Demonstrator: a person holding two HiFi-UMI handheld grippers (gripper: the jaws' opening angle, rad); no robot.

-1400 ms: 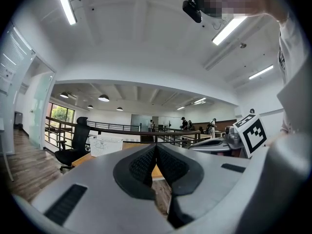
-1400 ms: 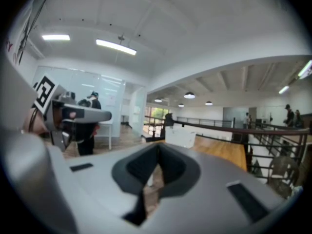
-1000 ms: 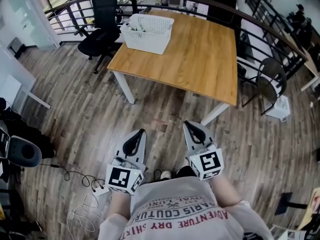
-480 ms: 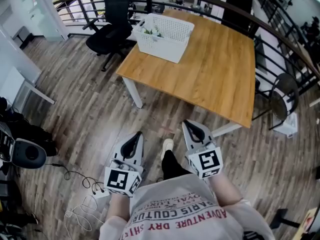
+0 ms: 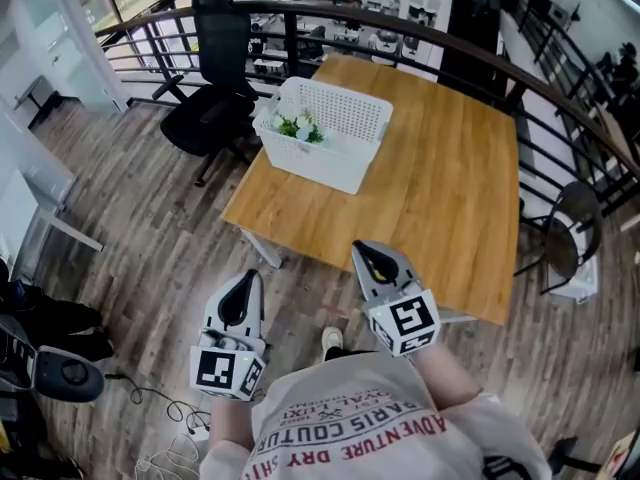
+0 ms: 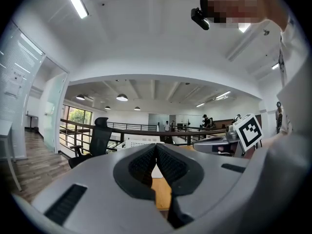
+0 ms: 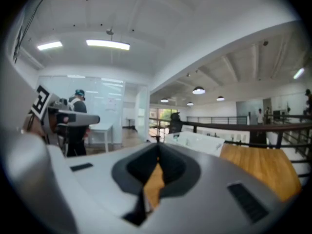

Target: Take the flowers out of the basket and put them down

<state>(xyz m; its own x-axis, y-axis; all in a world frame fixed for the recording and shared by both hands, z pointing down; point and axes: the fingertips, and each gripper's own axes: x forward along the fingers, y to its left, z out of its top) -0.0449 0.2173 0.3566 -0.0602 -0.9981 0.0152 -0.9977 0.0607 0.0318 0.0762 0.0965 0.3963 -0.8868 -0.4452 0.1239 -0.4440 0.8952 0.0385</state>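
A white perforated basket [image 5: 330,133] stands on the wooden table's [image 5: 440,198] left part, with white flowers and green leaves [image 5: 298,127] showing inside its left end. In the left gripper view the basket [image 6: 139,143] peeks just above my jaws, and it shows as a white box [image 7: 197,142] in the right gripper view. My left gripper [image 5: 243,285] hangs over the floor short of the table, jaws together and empty. My right gripper [image 5: 366,252] reaches just over the table's near edge, also shut with nothing in it. Both are well short of the basket.
A black office chair [image 5: 212,93] stands left of the table, next to the basket end. A dark railing [image 5: 420,30] curves behind the table, and a second chair [image 5: 560,238] is at its right. Cables [image 5: 175,418] lie on the wood floor at my lower left.
I have walked toward the table: it and the basket now sit closer and nearer the middle. Both grippers stayed shut; the right one now overlaps the table's near edge.
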